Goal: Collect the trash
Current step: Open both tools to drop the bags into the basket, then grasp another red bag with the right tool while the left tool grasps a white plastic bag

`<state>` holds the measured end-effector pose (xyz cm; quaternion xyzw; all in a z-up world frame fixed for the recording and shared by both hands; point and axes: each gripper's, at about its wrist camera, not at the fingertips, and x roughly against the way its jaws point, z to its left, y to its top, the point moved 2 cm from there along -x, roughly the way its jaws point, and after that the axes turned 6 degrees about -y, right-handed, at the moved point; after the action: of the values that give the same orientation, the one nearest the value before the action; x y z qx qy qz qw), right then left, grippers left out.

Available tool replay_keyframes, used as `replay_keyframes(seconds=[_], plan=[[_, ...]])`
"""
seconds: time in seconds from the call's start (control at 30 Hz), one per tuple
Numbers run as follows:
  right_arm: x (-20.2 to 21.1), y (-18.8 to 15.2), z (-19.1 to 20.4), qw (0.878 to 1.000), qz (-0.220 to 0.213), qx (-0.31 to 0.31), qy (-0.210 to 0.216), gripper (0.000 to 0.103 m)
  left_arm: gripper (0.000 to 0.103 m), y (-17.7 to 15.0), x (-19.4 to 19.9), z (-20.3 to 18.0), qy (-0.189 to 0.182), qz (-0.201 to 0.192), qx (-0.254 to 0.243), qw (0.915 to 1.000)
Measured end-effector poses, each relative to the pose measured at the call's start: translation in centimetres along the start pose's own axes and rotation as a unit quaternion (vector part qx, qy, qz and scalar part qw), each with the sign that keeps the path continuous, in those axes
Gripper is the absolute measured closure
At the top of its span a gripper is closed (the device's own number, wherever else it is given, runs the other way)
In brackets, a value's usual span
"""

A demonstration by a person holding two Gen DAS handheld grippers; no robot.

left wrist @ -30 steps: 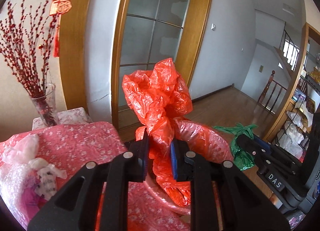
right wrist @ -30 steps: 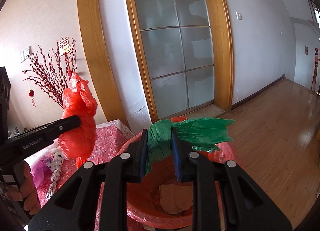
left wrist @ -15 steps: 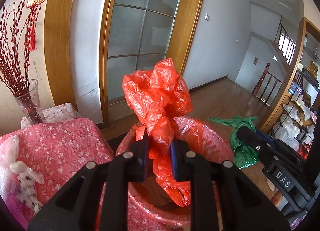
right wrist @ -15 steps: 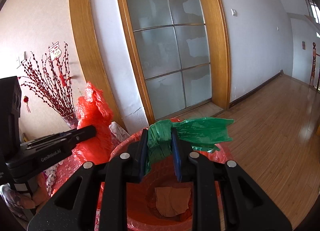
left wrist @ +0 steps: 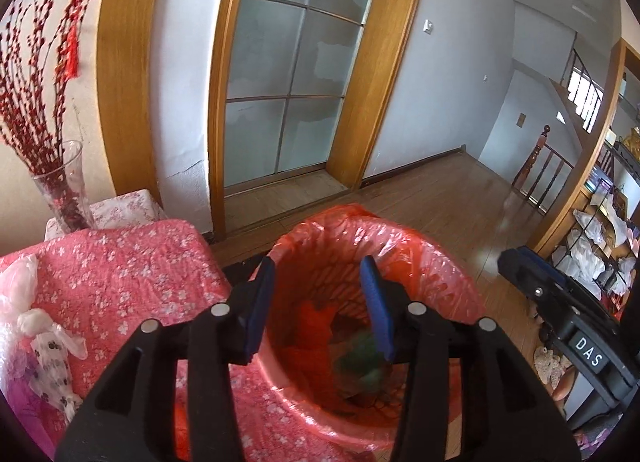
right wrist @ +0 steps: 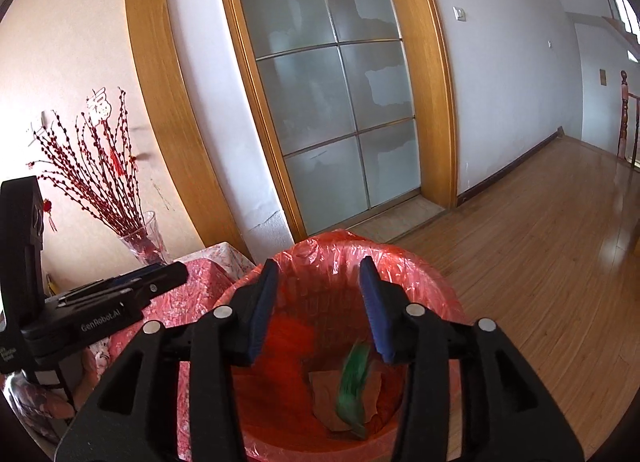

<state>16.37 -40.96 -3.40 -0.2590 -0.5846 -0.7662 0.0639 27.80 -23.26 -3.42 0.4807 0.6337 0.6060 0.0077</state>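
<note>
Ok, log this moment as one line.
left claw: opening, empty | right claw: opening, empty | green bag, red bag: in bin

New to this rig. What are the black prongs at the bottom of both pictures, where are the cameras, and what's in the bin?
No robot arm here: a person holds a hand-held two-finger tool in each hand. Each picture comes from a fisheye camera on one tool, looking along its black fingers with blue pads. The left tool and the right tool both hover over the round bin with the red plastic liner; their jaws are opening and nothing is between them. Inside lie a crumpled red plastic bag, a blurred green plastic bag and brown paper. Beside the bin is a pink floral cloth.
</note>
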Motion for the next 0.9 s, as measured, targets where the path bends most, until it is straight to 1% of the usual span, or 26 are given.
replay_keyframes(seconds=[0.03,0.1,0.17,0.27,0.43,0.57,0.67,0.73,0.8,0.83,0.9], plan=[[0.2,-0.1,0.1,1.0,-0.002,0.002,-0.003,0.044,0.057,-0.2,0.4,0.3,0.005,-0.002,0.002,1.0],[0.5,-0.2,0.3,1.0,-0.008,0.009,-0.01,0.024,0.054,-0.5,1.1,0.9,0.017,-0.007,0.002,0.9998],[1.0,-0.3,0.6,0.999,-0.02,0.019,-0.023,0.016,0.052,-1.0,2.2,1.5,0.03,-0.014,0.003,0.9994],[1.6,-0.6,1.3,0.998,-0.031,0.039,-0.037,0.009,0.05,-1.7,4.1,2.6,0.054,-0.024,0.006,0.9982],[2.3,-1.2,3.2,0.996,-0.043,0.063,-0.042,0.008,0.048,-3.2,8.1,4.9,0.103,-0.051,0.014,0.9933],[2.7,-1.9,4.9,0.997,-0.041,0.066,-0.022,0.008,0.046,-4.1,11.9,6.7,0.147,-0.077,0.012,0.9861],[2.8,-2.8,7.0,0.996,-0.037,0.079,-0.003,0.008,0.044,-5.3,14.9,8.6,0.184,-0.092,0.015,0.9785],[2.7,-3.7,9.1,0.994,-0.026,0.1,0.017,0.009,0.044,-6.3,17.0,10.2,0.209,-0.101,0.025,0.9723],[2.5,-4.8,11.1,0.992,-0.01,0.118,0.039,0.013,0.044,-7.2,18.9,11.7,0.23,-0.105,0.04,0.9665],[2.3,-5.5,12.2,0.991,0.003,0.126,0.053,0.014,0.044,-7.8,20.0,12.7,0.245,-0.107,0.048,0.9623],[2.1,-6.9,13.9,0.988,0.026,0.136,0.075,0.019,0.044,-9.0,22.0,14.6,0.273,-0.11,0.066,0.9536]])
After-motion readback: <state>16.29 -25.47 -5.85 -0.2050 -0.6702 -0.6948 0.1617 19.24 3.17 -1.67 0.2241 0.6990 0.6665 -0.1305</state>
